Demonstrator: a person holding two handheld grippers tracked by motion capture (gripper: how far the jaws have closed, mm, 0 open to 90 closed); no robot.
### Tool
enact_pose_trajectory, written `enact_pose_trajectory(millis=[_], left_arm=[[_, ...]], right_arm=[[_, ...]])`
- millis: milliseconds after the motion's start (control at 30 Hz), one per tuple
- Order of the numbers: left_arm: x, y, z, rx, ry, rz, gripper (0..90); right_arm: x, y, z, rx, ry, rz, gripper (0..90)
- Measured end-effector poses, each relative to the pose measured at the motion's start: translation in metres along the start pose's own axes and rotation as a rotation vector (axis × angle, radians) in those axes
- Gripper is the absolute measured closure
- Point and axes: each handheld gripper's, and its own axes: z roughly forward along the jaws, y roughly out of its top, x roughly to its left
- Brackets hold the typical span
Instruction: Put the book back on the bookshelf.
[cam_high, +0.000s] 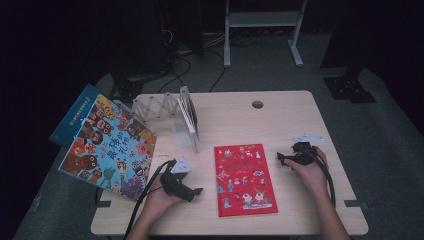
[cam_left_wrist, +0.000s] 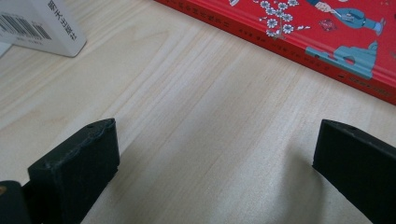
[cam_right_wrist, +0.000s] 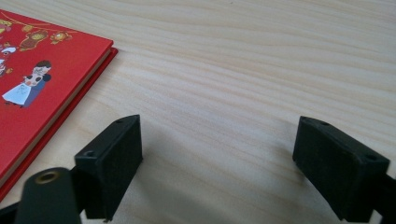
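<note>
The red picture book (cam_high: 245, 179) is lying flat near the table's (cam_high: 280, 120) front edge. Stiff, slick and thin, it is inviting a grip on its overhanging cover edge. Left gripper (cam_high: 196, 191) and right gripper (cam_high: 281, 158) are flanking it, jaws gaping wide, holding nothing.

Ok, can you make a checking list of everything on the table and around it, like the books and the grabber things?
Surface: wooden table, round hole near the far edge.
Job's things: red book lying flat, closed, between the grippers.
Clutter: colourful animal book overhanging the left edge; blue book under it; folding book rack holding a book.
Grippers: left gripper open, empty; right gripper open, empty.
Cables: one trails from each gripper.
Surroundings: dark floor, metal stand behind.
</note>
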Motion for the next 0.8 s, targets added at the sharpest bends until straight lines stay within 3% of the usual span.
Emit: enact_pose_trajectory(millis=[133,367,500,800], left_arm=[[-0.001,0.000,0.000,0.005,-0.001,0.019,0.0],[-0.004,-0.001,0.000,0.003,-0.011,0.025,0.0],[-0.005,0.001,0.001,0.006,-0.028,0.046,0.1],[-0.020,0.012,0.012,0.009,-0.090,0.108,0.0]], right_arm=[[0.001,-0.002,-0.003,-0.008,-0.001,-0.001,20.3],[0.002,-0.003,-0.013,0.014,0.016,-0.009,43.3],[0.004,-0.003,-0.020,0.039,0.079,0.023,48.8],[0.009,0.000,-0.027,0.093,0.190,0.029,51.9]])
